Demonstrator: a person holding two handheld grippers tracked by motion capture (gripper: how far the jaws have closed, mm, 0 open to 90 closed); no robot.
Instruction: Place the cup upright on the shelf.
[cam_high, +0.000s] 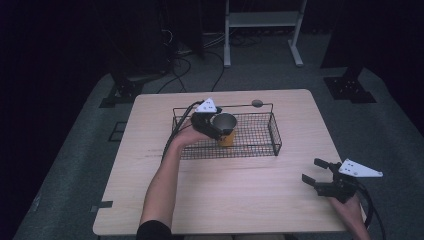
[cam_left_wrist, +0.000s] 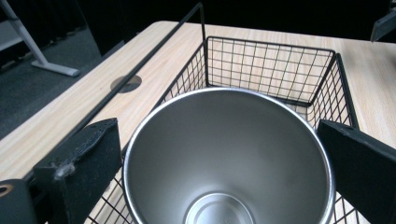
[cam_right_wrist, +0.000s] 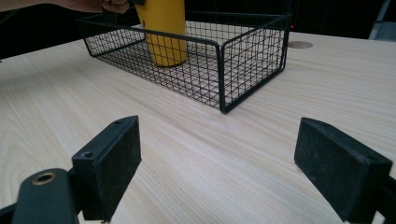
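So I'm holding this yellow cup (cam_high: 226, 131) with a steel inside, standing upright inside the black wire basket (cam_high: 260, 140), roughly in its left half. My left gripper (cam_high: 212, 125) is sitting around it up near the rim, a jaw on each side. From the left gripper view I honestly can't tell if the pads are squeezing the wall or just flanking it, looks like there may be a sliver of gap.

What I'm worrying about: if the grip is that loose and I lift, the cup could slip and tip over, or clip the basket's tall handle bar (cam_high: 240, 105) running right beside it. It's a smooth tapered wall too, so not much to bite on.

Cup is looking empty, and the basket is holding nothing but the cup.

My right gripper (cam_high: 320, 172) is hovering near the table's (cam_high: 250, 200) front right corner, jaws wide apart, holding nothing, well away from the basket.
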